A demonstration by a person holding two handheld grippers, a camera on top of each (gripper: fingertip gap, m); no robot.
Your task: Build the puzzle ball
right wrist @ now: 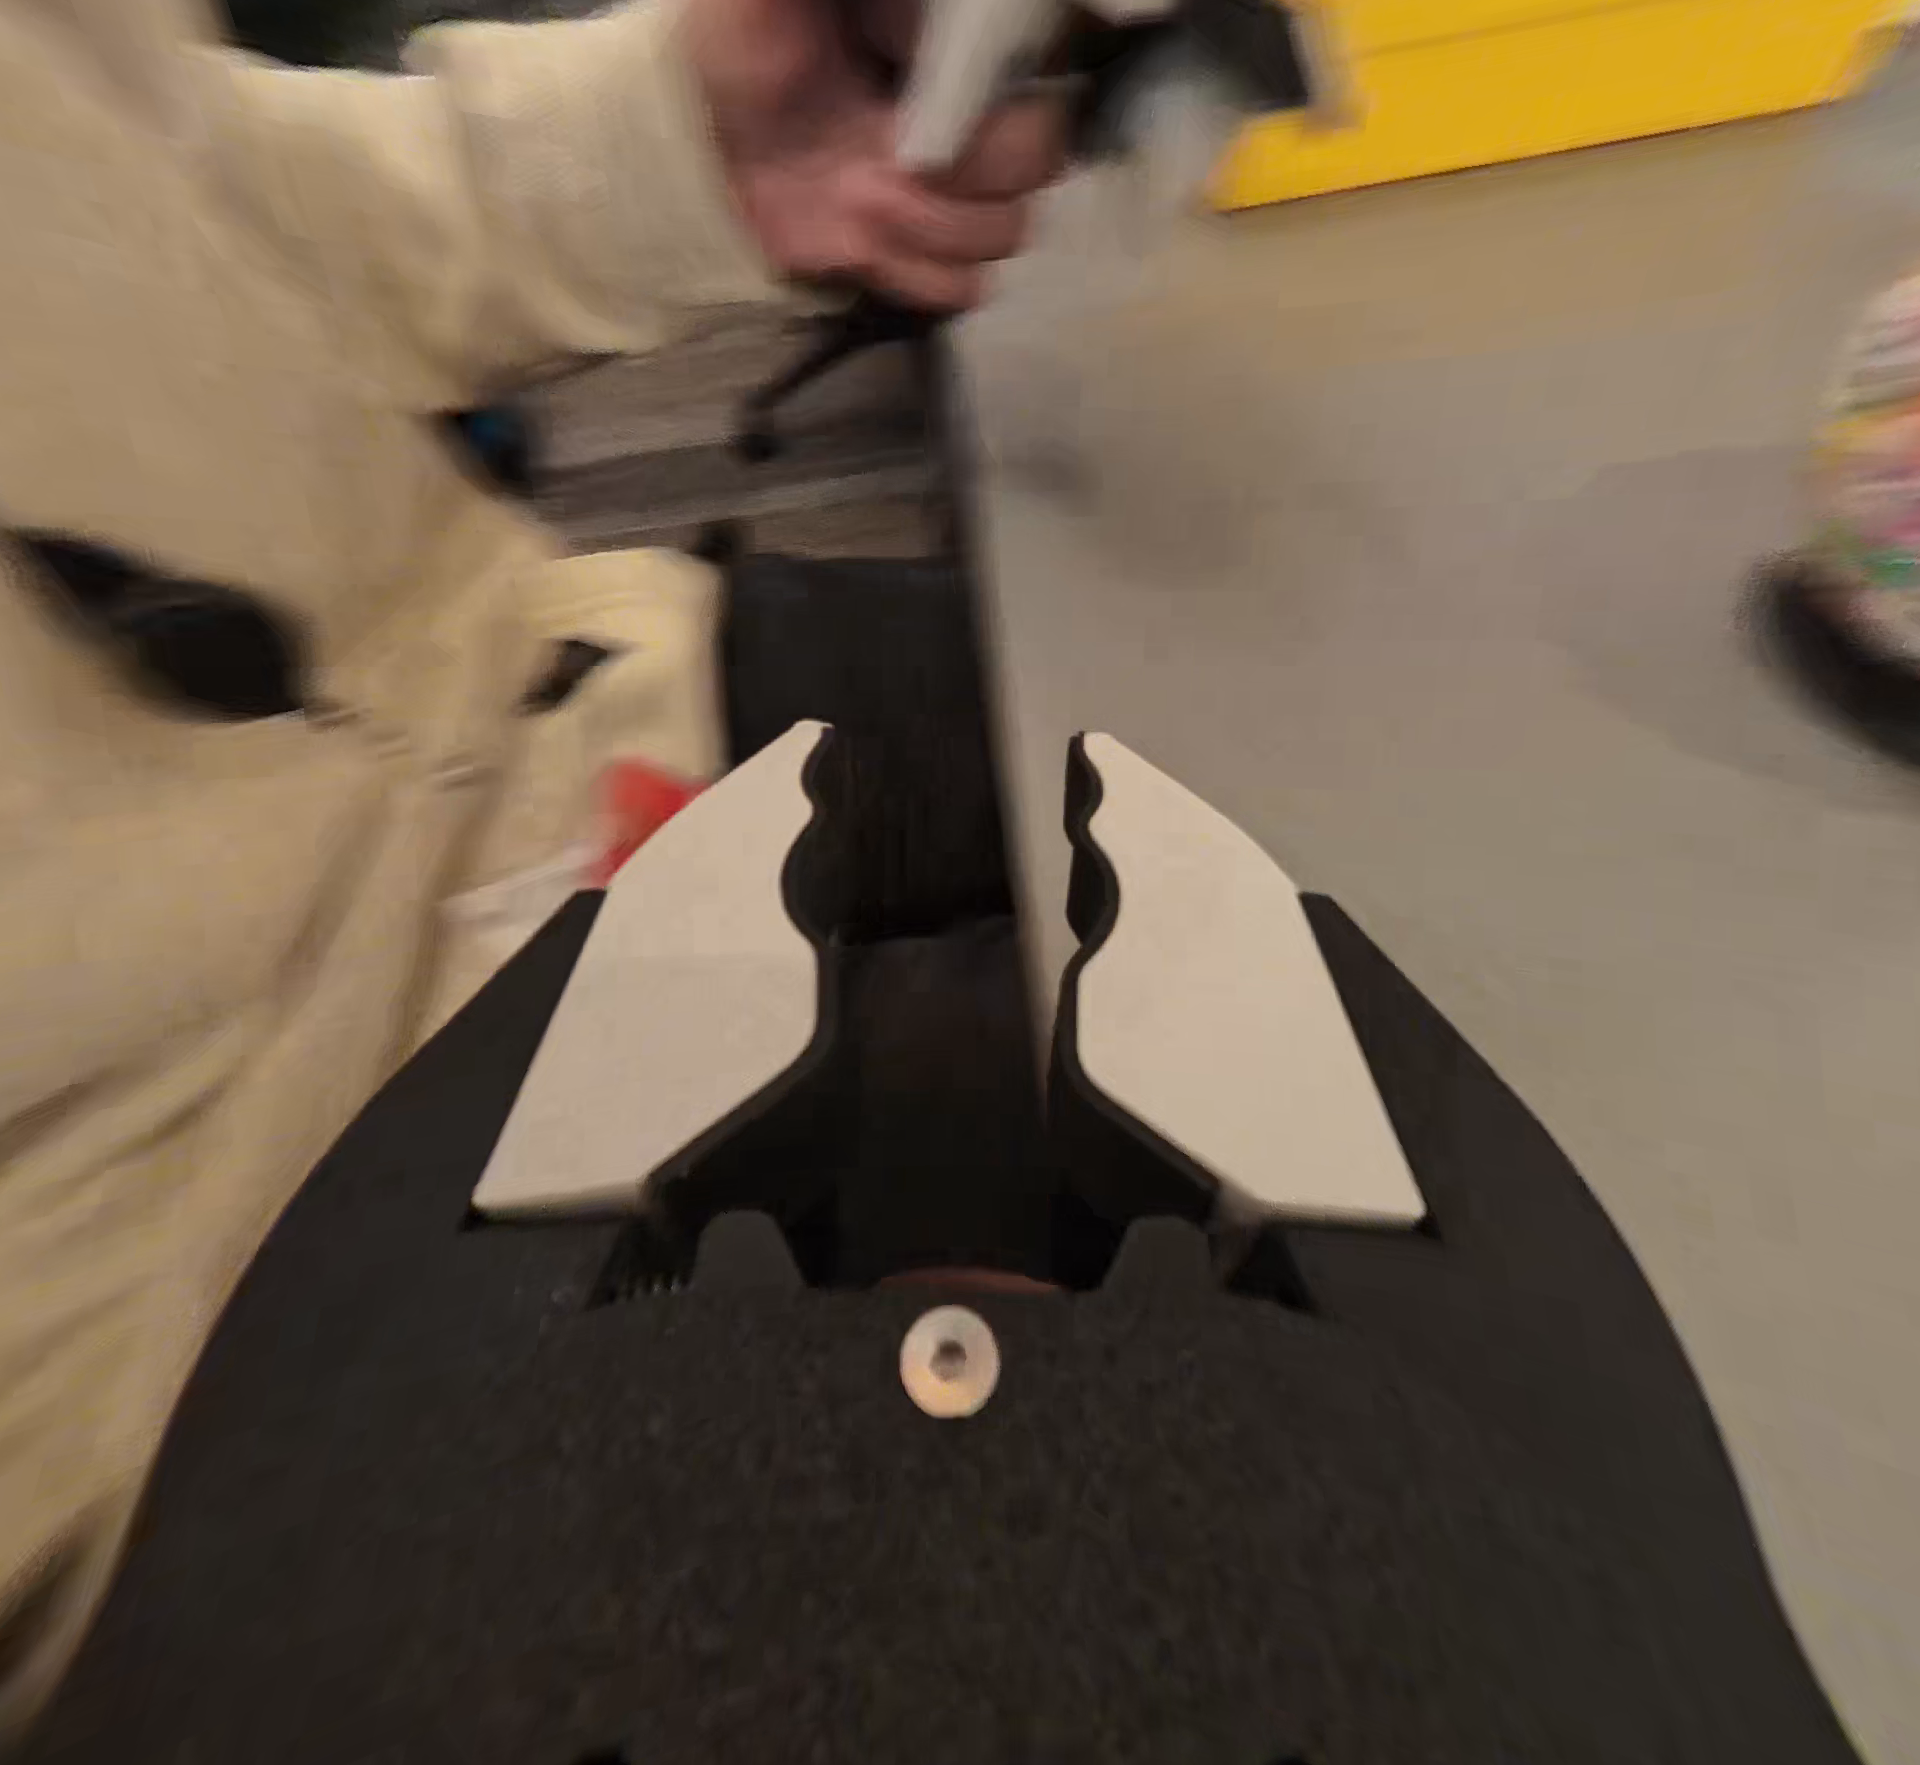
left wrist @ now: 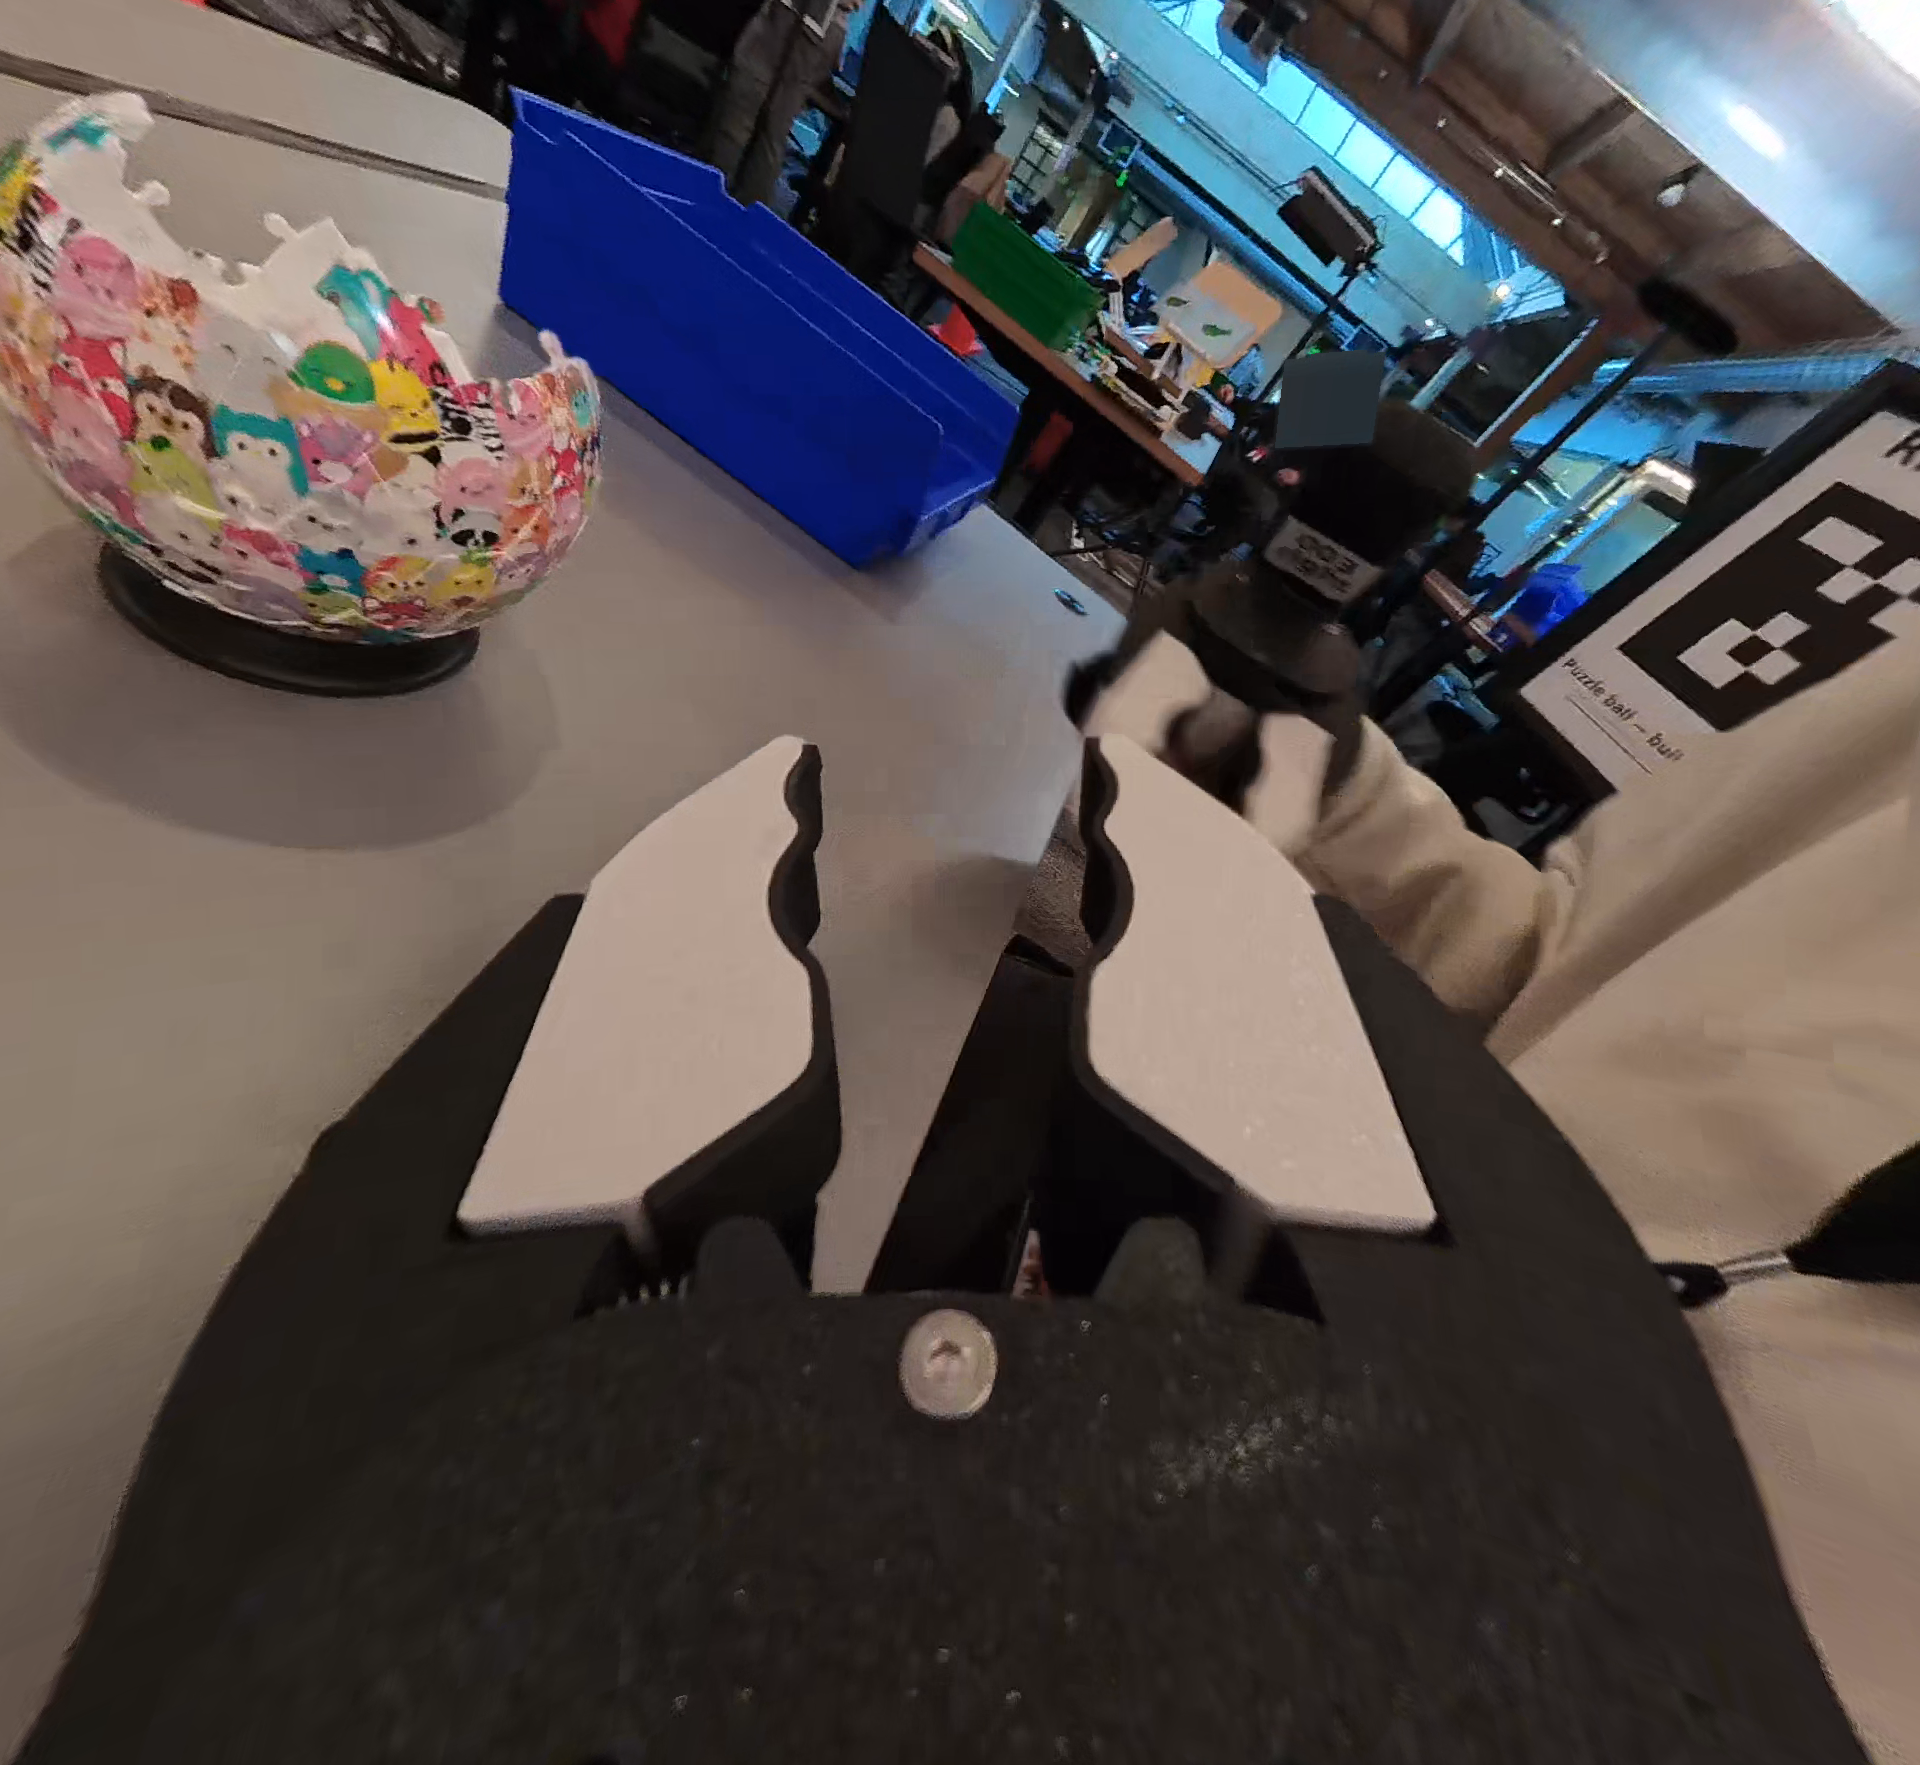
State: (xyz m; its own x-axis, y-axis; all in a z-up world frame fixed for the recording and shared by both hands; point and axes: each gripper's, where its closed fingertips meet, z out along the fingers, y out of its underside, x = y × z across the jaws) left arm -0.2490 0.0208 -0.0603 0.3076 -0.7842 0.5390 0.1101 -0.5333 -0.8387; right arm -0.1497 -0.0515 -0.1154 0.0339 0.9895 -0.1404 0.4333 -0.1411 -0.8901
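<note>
While the left gripper [left wrist: 948,759] hangs over the near edge of the grey table [left wrist: 675,676], its white fingers [left wrist: 686,988] stand apart with nothing between them — a moderate gap, table showing through. Up and to the left sits the puzzle ball [left wrist: 301,427], a half-built bowl of bright cartoon pieces with a jagged rim, resting on a black ring stand [left wrist: 281,655]. Behind it lies a blue bin [left wrist: 748,344]. To the right a cream sleeve [left wrist: 1507,905] and a card with a black-and-white marker [left wrist: 1787,614] show.

From the right wrist view, heavily blurred, the right gripper [right wrist: 948,749] also gapes empty, straddling the table edge. Beyond it a hand [right wrist: 852,126] grips the other tool; a yellow bin [right wrist: 1558,22] stands behind, and the ball shows at the far right edge.
</note>
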